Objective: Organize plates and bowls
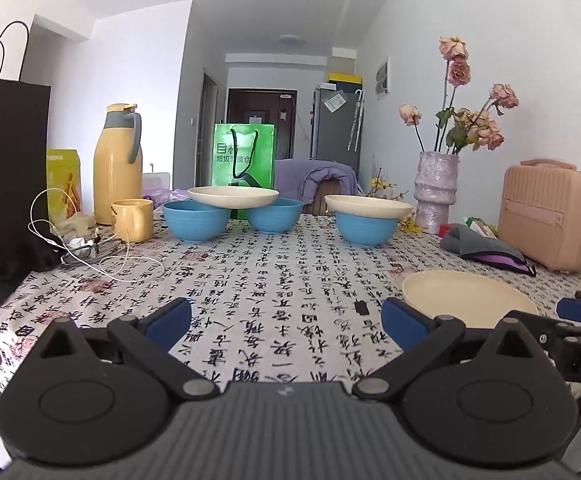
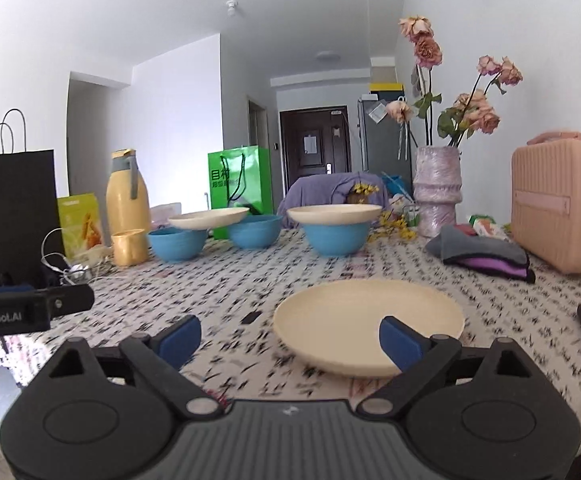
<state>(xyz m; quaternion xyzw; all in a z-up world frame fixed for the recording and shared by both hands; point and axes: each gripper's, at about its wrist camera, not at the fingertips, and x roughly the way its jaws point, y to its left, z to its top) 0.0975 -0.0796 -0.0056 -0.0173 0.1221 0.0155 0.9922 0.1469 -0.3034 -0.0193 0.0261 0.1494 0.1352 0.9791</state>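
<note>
Three blue bowls stand at the far side of the table: a left one (image 1: pixel 195 220), a middle one (image 1: pixel 274 216) and a right one (image 1: pixel 364 226). One cream plate (image 1: pixel 232 197) rests across the left and middle bowls. Another cream plate (image 1: pixel 368 205) sits on the right bowl. A third cream plate (image 2: pixel 366 320) lies flat on the tablecloth close to my right gripper (image 2: pixel 290 338), which is open and empty, its right pad at the plate's near rim. My left gripper (image 1: pixel 286 320) is open and empty over bare cloth, left of that plate (image 1: pixel 466 300).
A yellow mug (image 1: pixel 132 220), yellow thermos (image 1: pixel 116 164), black paper bag (image 1: pixel 6 152) and white cables (image 1: pixel 90 248) stand on the left. A vase of dried roses (image 1: pixel 436 192), a pink case (image 1: pixel 546 212) and a folded grey-purple cloth (image 1: pixel 486 248) are on the right. A green bag (image 1: pixel 244 160) stands behind the bowls.
</note>
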